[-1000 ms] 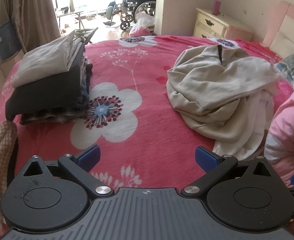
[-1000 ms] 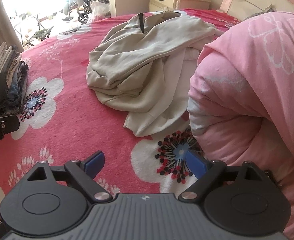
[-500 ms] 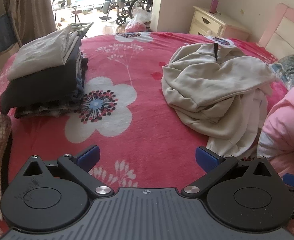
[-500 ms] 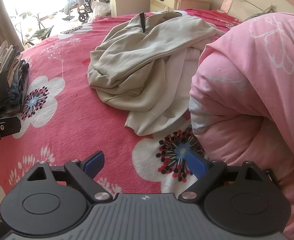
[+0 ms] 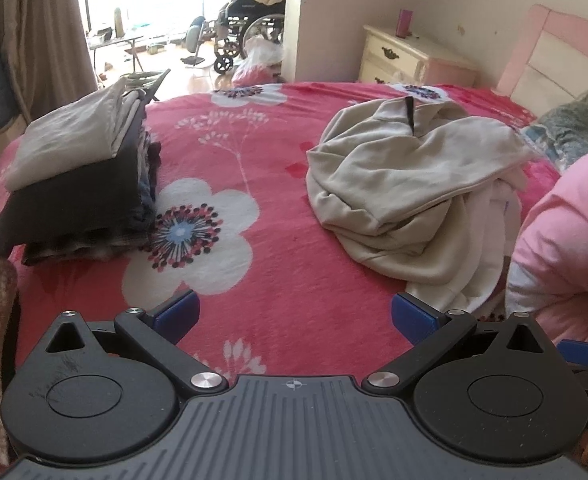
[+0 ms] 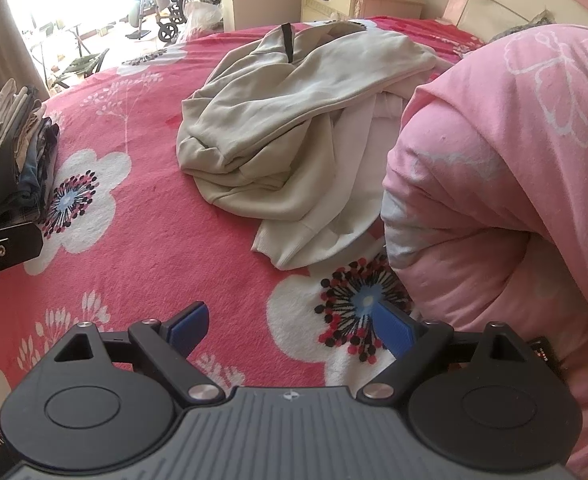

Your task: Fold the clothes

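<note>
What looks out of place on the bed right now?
Only the beige garment, crumpled in a heap with a white piece beneath it, beside the pink quilt. The folded stack looks tidy. Both claws, left and right, are open and empty.

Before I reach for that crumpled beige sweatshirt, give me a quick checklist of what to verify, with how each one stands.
1. Left gripper open and empty: ok.
2. Right gripper open and empty: ok.
3. Crumpled beige sweatshirt unfolded, free of both grippers: ok.
4. Red floral bedspread bare between grippers and sweatshirt: ok.
5. Stack of folded clothes apart from the sweatshirt: ok.
6. White garment partly under the sweatshirt, could lift with it: not ok.
</note>
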Motion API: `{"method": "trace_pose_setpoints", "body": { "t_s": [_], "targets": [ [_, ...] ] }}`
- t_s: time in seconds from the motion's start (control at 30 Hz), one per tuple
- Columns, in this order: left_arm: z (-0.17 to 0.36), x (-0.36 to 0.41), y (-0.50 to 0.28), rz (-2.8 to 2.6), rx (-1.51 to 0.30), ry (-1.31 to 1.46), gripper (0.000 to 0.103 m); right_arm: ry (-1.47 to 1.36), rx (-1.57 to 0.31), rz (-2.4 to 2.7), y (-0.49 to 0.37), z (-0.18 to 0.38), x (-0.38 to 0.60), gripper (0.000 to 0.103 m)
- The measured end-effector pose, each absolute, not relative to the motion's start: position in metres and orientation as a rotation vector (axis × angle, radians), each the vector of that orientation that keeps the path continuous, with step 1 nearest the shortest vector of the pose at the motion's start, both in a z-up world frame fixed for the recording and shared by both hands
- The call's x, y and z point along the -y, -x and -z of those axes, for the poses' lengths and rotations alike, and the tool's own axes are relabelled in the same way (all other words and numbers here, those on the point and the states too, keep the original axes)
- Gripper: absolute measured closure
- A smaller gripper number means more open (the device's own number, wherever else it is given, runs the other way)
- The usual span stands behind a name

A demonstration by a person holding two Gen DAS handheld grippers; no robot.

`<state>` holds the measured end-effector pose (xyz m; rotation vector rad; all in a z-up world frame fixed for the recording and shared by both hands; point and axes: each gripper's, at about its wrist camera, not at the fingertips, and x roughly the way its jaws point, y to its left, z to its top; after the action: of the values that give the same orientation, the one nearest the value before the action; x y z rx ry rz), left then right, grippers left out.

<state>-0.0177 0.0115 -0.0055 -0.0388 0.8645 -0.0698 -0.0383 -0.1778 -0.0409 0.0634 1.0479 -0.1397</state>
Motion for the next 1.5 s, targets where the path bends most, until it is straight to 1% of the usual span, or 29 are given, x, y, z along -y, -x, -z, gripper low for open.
{"method": "trace_pose_setpoints", "body": {
  "t_s": [0.33,0.67,1.03,1.17,1.3,1.5],
  "targets": [
    [0.003,-0.012,0.021,0.093,-0.874,0.077,0.000,-0.064,-1.047,0.143,0.039,0.042,0.178,0.011],
    [0.015,-0.018,0.016,0.027,-0.937,0.087,0.000,-0.057,-1.046,0.145,0.037,0.042,0.177,0.011],
    [0.019,-0.019,0.011,0.021,-0.936,0.072,0.000,-0.044,-1.041,0.149,0.034,0.043,0.178,0.011],
    [0.021,-0.013,0.002,0.046,-0.926,0.064,0.000,-0.060,-1.004,0.144,0.033,0.043,0.181,0.011],
    [0.036,-0.004,-0.022,0.092,-0.874,0.027,0.000,-0.076,-0.928,0.126,0.025,0.041,0.188,0.011],
    [0.062,0.010,-0.059,0.160,-0.790,-0.032,0.000,-0.056,-0.827,0.124,-0.019,0.045,0.204,0.011]
  ]
}}
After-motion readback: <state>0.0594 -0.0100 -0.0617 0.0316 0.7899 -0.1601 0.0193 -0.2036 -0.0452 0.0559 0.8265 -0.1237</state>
